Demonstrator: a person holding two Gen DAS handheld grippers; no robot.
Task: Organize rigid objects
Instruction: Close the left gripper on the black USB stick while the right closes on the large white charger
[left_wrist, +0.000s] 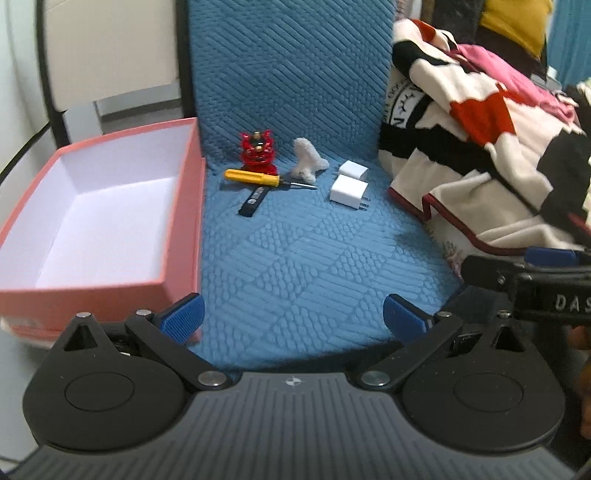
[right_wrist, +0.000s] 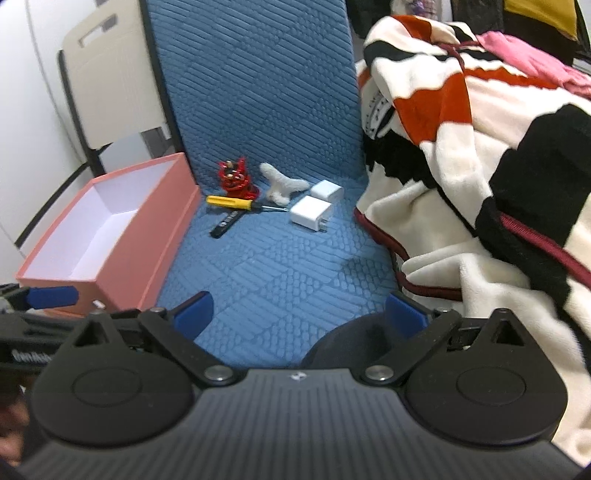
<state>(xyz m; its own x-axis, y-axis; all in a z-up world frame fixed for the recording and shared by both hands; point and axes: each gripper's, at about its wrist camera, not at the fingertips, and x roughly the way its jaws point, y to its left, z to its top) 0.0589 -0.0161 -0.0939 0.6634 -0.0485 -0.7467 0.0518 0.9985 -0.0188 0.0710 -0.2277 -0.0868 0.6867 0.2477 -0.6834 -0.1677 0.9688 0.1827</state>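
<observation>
both grippers spread, empty: left gripper (left_wrist: 291, 319), right gripper (right_wrist: 299, 314). items clustered far end of blue cushion (left_wrist: 295, 251), well ahead. screwdriver (left_wrist: 258, 178) long axis runs l-r across the approach. pink box (left_wrist: 92, 206) on left, so left gripper nearer it

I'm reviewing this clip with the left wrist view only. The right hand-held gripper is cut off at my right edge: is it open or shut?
Observer: The right hand-held gripper is open. Its blue pads are wide apart with nothing between them.
Operator: What surrounds it?
Observer: The blue quilted cushion shows between the fingers. The striped blanket has a maroon hem that lies just beside the right finger.
Operator: Anything behind the pink box?
Observer: The beige chair back has a slot handle near its top.
</observation>
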